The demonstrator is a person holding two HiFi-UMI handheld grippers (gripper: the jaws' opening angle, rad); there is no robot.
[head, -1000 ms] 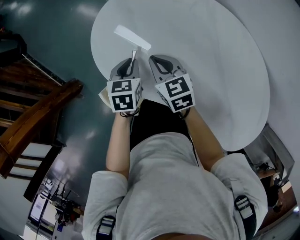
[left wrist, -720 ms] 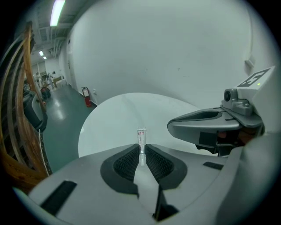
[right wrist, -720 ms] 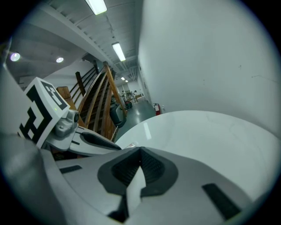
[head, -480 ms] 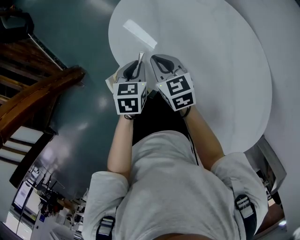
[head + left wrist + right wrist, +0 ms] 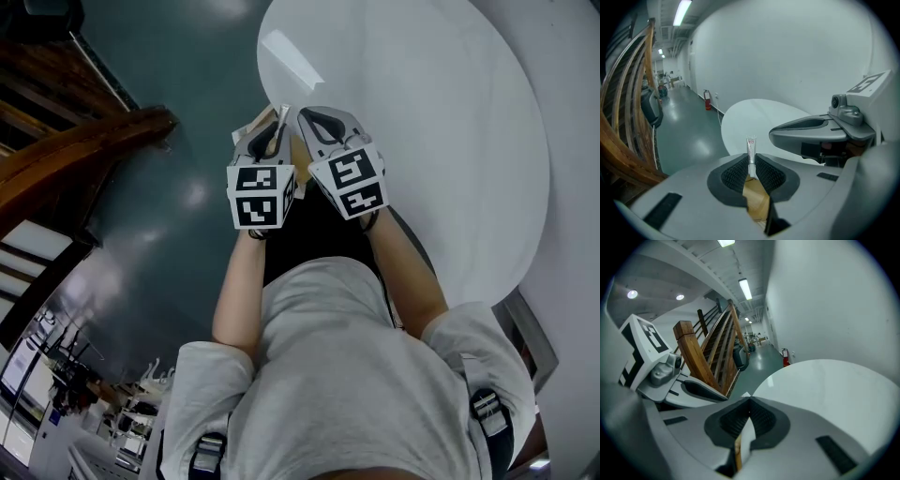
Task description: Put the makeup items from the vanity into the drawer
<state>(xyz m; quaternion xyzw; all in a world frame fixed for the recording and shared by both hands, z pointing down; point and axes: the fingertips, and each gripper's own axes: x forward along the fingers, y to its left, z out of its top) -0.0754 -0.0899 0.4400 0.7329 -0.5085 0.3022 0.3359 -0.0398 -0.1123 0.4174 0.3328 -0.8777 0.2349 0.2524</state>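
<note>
Left claw [image 5: 751, 163] clamped on slim tube [image 5: 750, 146], tip poking toward 12 o'clock; right claw [image 5: 749, 414] pinched shut on thin pale sheet [image 5: 746, 439], I can't identify it; white counter [image 5: 450, 141] at 1 o'clock; no drawer visible; I judge tube may slip, since only its base is gripped.

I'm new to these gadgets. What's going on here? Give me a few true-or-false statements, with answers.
1. The left gripper holds a small tube. True.
2. The right gripper is wide open. False: it is shut on a thin white board.
3. The table is white. True.
4. The stair rail is metal. False: it is wood.
</note>
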